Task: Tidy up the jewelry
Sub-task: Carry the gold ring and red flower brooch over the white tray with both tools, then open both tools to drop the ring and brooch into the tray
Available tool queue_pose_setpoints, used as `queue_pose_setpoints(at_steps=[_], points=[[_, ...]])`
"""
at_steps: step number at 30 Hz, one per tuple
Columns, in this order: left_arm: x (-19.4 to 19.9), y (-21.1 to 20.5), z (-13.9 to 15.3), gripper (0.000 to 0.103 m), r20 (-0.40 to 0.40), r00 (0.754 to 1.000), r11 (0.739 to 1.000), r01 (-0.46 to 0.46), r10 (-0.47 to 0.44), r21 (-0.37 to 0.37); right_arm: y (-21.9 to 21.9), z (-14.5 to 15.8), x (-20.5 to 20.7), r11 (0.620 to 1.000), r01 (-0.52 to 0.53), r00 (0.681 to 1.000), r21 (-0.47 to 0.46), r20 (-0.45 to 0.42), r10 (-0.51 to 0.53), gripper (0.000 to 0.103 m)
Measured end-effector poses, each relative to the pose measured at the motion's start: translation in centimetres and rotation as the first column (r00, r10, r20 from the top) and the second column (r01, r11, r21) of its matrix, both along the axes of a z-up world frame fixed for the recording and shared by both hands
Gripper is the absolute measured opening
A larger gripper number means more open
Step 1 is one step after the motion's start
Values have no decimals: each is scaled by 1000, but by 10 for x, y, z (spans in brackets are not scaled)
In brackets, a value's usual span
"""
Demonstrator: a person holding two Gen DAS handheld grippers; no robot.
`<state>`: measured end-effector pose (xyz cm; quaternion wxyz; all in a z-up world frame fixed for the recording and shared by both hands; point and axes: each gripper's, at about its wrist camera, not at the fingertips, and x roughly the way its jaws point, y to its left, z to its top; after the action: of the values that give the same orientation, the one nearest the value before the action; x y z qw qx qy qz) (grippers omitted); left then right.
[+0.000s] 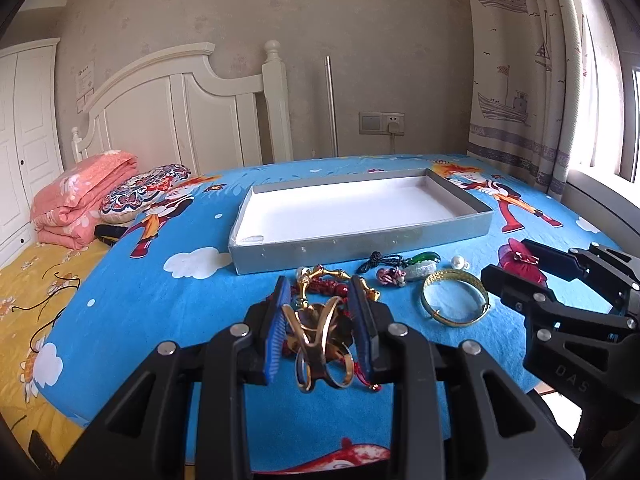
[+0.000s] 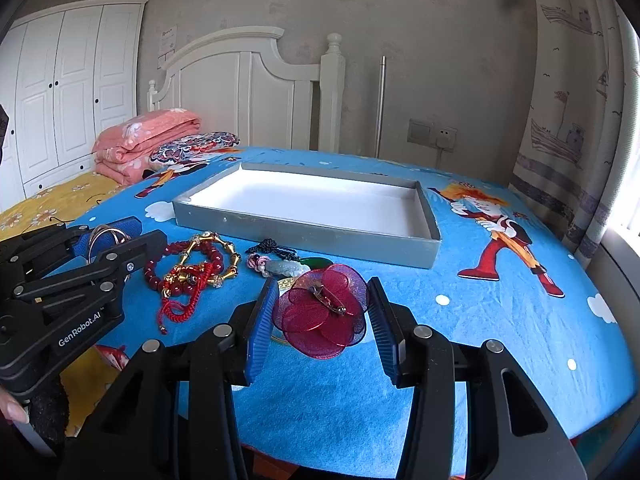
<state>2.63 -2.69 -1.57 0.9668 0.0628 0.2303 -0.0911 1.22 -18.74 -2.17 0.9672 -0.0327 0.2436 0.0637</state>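
Note:
A grey shallow box (image 1: 360, 240) with a white, empty inside lies on the blue bed cover; it also shows in the right wrist view (image 2: 304, 232). My left gripper (image 1: 322, 292) is open around a gold cuff bracelet (image 1: 320, 340). My right gripper (image 2: 324, 292) is open around a red flower brooch (image 2: 324, 316), which lies on the cover. Red bead bracelets and a gold chain (image 2: 192, 268) lie between the grippers. A gold bangle (image 1: 454, 298), a green pendant on a cord (image 1: 420, 266) and a pearl (image 1: 459, 263) lie in front of the box.
A folded pink quilt (image 1: 80, 200) and a patterned pillow (image 1: 144, 192) lie at the far left by the white headboard (image 1: 192, 112). A curtain (image 1: 532, 80) hangs at the right. The bed's edge runs close below the grippers.

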Motion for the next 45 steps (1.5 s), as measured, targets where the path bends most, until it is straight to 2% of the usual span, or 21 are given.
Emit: queue_pose_setpoints(at_steps=[10,18,30,37,45], points=[[14,-8,3,29,-13,1000,1000,8,-8,4,2,5,8,1000,-7,1000,-11,6,7,44],[46,-11,21,29,-29,999,1000,14,-14,-15,1,22,37,1000,5,1000,-31,16,-4,44],[135,-18,45,29,-113,993,999,15,-19,-35,-5,34,112,1000,8,998,-24,-67,-9,44],[201,-26,40,29,-184,982,999,-38,37,0,-5,38,170,999,35,992,-24,-117,-38,44],[250,-26,23,29,-262,961,996,-85,90,28,-16,23,222,996,87,975,-14,-202,-88,44]])
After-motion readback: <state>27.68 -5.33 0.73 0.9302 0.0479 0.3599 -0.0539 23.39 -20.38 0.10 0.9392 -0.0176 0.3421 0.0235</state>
